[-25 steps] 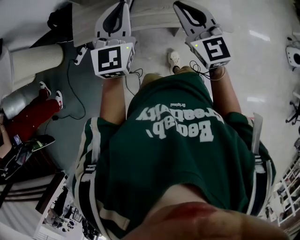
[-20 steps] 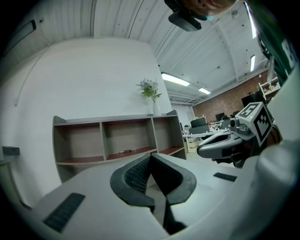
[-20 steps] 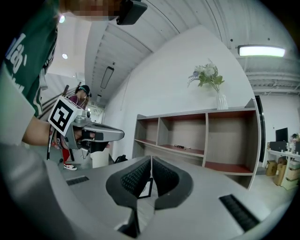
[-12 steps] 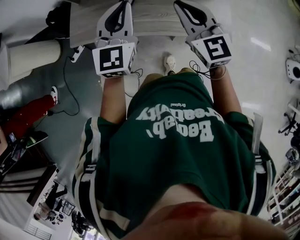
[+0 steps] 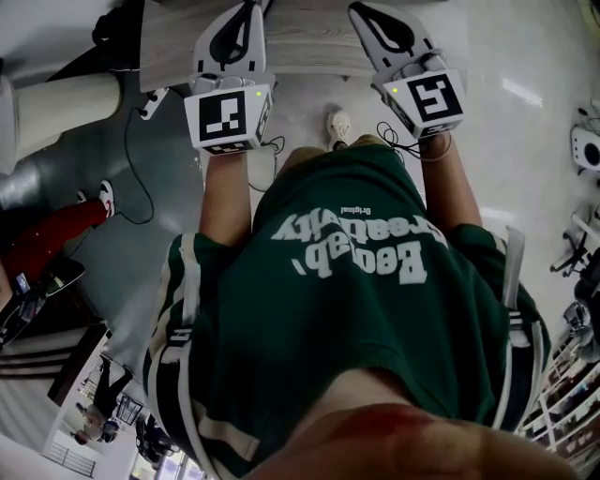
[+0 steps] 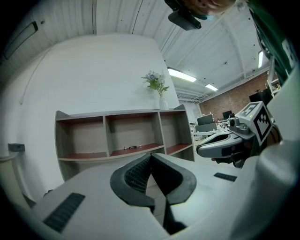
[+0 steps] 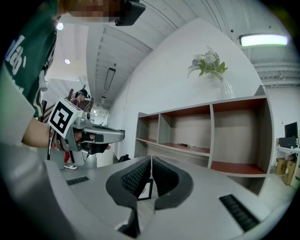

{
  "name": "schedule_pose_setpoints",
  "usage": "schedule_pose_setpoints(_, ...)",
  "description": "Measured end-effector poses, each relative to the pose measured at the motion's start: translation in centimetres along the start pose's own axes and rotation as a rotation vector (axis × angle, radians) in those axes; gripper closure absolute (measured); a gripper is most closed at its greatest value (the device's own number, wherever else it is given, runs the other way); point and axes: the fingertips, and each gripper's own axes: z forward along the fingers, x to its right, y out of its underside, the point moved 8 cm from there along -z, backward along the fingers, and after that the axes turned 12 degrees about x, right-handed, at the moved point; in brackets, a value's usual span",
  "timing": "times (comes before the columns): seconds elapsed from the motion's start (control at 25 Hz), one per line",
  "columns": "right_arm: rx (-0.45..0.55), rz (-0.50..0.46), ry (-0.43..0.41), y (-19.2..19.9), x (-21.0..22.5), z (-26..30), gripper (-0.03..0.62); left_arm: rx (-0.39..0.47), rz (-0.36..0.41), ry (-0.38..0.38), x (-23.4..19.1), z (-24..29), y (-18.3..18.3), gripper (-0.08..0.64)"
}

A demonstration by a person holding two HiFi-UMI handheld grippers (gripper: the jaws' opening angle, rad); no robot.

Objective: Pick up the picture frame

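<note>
Both grippers reach forward side by side toward a grey three-bay shelf unit (image 6: 117, 136), whose wood-grain top (image 5: 300, 42) lies just ahead of them in the head view. My left gripper (image 5: 247, 11) is shut with nothing between its jaws (image 6: 151, 155). My right gripper (image 5: 362, 9) also has its jaws together (image 7: 151, 158). Through the gap under its tips, a small black-edged picture frame (image 7: 145, 189) with a white face stands farther off on a wood-grain surface, apart from the pads. A small dark object (image 6: 131, 147) lies on the middle shelf.
A glass vase of flowers (image 6: 158, 89) stands on the shelf's top. At the left are a white cylinder (image 5: 66, 105), a person's red-trousered leg (image 5: 52, 239) and cables (image 5: 141, 178) on the grey floor. My own shoe (image 5: 339, 124) shows below the grippers.
Both grippers have moved forward toward the shelf, and more of its wooden top shows. The floor and the red-trousered leg have slid toward the lower left. Both jaws stay together.
</note>
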Motion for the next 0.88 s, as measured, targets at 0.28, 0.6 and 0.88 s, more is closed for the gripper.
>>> schedule_pose_setpoints(0.28, 0.043, -0.007, -0.036, 0.3, -0.5, 3.8, 0.555, 0.003, 0.011, -0.018, -3.1, 0.4, 0.4, 0.541)
schedule_pose_setpoints(0.6, 0.027, 0.01, -0.069, 1.0, 0.5, 6.9, 0.555, -0.02, 0.011, -0.041, -5.1, 1.9, 1.0, 0.541)
schedule_pose_setpoints(0.88, 0.027, 0.013, -0.099, 1.1, 1.4, 8.7, 0.556, -0.024, 0.01, -0.062, -6.4, 3.5, 1.3, 0.541)
